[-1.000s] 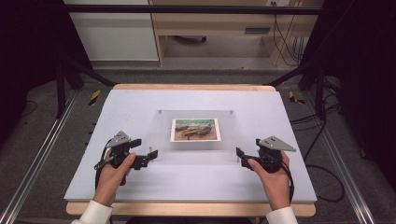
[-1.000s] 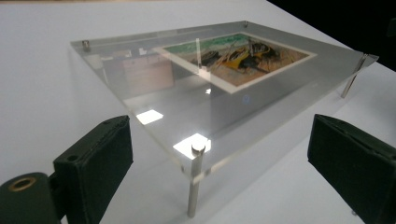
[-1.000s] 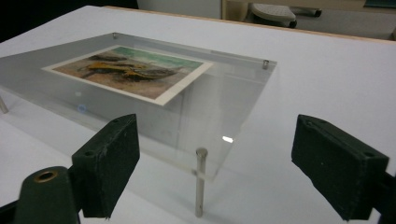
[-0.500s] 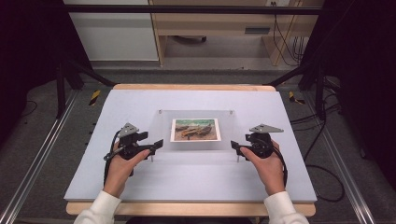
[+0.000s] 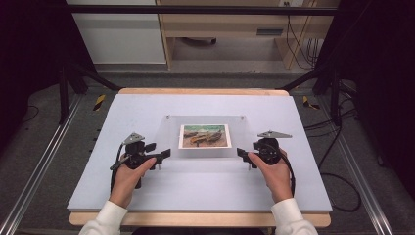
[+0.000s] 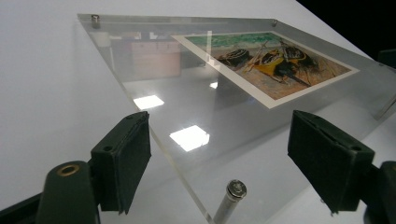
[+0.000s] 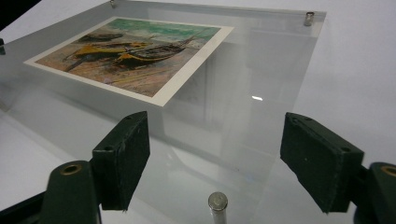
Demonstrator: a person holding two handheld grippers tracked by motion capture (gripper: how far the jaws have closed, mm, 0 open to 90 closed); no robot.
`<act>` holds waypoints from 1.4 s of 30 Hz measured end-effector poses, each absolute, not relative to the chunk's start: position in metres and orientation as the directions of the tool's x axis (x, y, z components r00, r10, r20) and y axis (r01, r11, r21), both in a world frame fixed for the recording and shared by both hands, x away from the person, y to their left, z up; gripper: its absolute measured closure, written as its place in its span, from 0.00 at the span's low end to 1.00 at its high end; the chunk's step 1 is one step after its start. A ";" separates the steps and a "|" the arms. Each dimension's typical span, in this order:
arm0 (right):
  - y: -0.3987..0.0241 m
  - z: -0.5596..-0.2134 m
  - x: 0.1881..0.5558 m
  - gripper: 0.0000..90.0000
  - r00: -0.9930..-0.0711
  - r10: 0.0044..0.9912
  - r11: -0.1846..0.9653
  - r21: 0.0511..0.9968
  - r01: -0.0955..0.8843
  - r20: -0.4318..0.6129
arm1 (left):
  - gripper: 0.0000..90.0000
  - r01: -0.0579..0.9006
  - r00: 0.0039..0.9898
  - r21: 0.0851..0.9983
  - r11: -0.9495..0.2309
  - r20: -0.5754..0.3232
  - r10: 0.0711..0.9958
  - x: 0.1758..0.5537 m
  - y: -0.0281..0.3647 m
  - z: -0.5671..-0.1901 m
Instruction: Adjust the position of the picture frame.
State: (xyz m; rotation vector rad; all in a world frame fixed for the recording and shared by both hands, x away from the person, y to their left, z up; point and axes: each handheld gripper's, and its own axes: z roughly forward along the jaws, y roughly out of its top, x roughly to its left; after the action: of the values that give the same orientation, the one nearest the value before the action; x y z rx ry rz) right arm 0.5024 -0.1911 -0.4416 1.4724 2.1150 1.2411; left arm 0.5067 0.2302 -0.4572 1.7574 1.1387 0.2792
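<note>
Clear acrylic panel (image 5: 208,139) with boat print (image 5: 204,136) flat at centre of white worktop (image 5: 147,107). Left hand-held gripper (image 5: 164,155) at near-left corner, jaws apart. Right hand-held gripper (image 5: 241,153) at near-right corner, jaws apart.

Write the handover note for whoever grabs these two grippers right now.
Left gripper: jaws open, at the near left corner of the clear acrylic frame, not gripping it.
Right gripper: jaws open, at the near right corner, not gripping either.
The frame lies mid-table on the white board, raised on metal corner standoffs, with the boat picture inside.
Done: both grippers lined up at the near corners.
Left: probably close on the corners and handle the frame; nothing is grasped yet.
</note>
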 end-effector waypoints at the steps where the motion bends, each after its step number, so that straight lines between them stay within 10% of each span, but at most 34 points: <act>1: -0.191 -0.442 0.503 0.26 -0.440 0.866 0.105 0.772 0.627 0.239 | 0.23 0.570 0.532 0.818 -0.070 -0.303 0.790 0.507 0.230 -0.458; 9: -0.197 -0.451 0.505 0.22 -0.420 0.841 0.024 0.751 0.660 0.342 | 0.20 0.626 0.521 0.780 0.003 -0.421 0.743 0.514 0.238 -0.468; 42: -0.203 -0.460 0.514 0.22 -0.414 0.784 -0.042 0.704 0.709 0.463 | 0.30 0.644 0.513 0.765 0.005 -0.436 0.740 0.524 0.239 -0.467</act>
State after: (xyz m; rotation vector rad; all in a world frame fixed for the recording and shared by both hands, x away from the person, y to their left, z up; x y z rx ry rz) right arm 0.5144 -0.2033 -0.4601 1.6550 2.1186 1.4681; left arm 0.5240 0.2394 -0.4665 1.6945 1.1829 0.1134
